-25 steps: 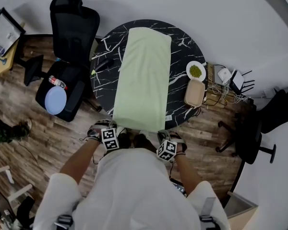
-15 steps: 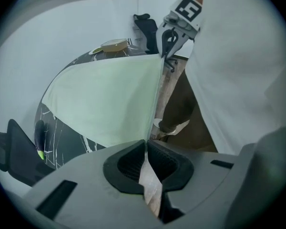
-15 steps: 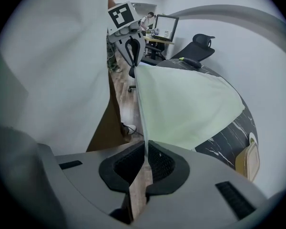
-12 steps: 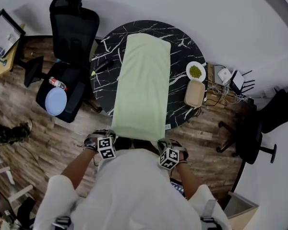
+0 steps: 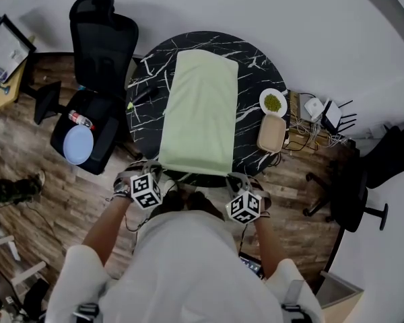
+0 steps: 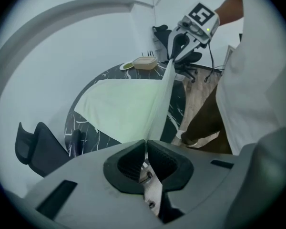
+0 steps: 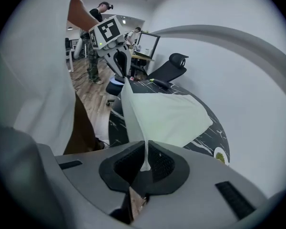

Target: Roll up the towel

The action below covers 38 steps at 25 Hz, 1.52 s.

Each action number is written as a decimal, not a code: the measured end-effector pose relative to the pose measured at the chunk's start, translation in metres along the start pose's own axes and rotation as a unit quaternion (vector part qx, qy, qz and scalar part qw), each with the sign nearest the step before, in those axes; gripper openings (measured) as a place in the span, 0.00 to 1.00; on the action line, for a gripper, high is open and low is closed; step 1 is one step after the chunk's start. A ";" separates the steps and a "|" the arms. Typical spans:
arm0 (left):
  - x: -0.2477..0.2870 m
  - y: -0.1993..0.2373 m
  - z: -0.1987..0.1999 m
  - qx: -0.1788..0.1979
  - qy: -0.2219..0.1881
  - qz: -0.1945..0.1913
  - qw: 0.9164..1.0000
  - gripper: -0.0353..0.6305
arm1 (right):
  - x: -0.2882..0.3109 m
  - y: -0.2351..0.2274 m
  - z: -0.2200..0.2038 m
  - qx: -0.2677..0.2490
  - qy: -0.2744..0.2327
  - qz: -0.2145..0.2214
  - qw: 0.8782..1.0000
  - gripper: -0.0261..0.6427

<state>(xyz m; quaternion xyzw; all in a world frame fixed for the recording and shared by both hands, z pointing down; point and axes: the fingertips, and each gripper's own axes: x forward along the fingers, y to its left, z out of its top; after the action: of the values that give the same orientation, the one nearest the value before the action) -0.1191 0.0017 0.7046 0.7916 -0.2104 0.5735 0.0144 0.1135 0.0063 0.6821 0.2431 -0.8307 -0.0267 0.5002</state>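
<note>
Head view: pale green rectangular cloth towel [image 5: 198, 113] lay along the black round marbled table [image 5: 259, 69], its near edge held up by your left gripper [image 5: 161, 175] and right gripper [image 5: 231, 177].
Left gripper view: jaws pinched one near corner.
Right gripper view: jaws pinched the other.
Risk: an uneven pull could slip a corner and skew the roll.

No word, number or brand is legible anywhere. The cube [image 5: 145, 190] on the left hand-held gripper [image 6: 145, 146] and the cube [image 5: 244, 207] on the right hand-held gripper [image 7: 146, 150] bear only black-and-white square patterns.
</note>
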 end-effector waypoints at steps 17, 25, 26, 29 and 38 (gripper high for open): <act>0.073 0.085 0.019 -0.057 0.045 0.019 0.997 0.42 | 0.096 -0.090 -0.011 0.034 0.058 -0.011 0.998 0.25; 0.061 0.051 0.003 -0.035 0.021 0.003 0.999 0.44 | 0.072 -0.035 -0.028 -0.043 0.051 0.025 0.997 0.23; 0.060 0.042 0.000 -0.025 0.019 -0.004 0.999 0.44 | 0.071 -0.025 -0.034 -0.052 0.056 0.035 0.996 0.23; 0.065 0.015 -0.011 0.002 0.026 -0.029 0.999 0.44 | 0.073 -0.009 -0.047 -0.069 0.070 0.051 0.994 0.23; 0.083 0.003 -0.017 0.009 0.051 -0.032 0.998 0.28 | 0.087 0.004 -0.058 -0.093 0.098 0.083 0.987 0.23</act>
<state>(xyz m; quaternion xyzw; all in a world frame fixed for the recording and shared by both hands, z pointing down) -0.1150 -0.0228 0.7854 0.7676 -0.1782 0.6146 0.0362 0.1277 -0.0159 0.7840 0.1275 -0.7885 -0.0384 0.6004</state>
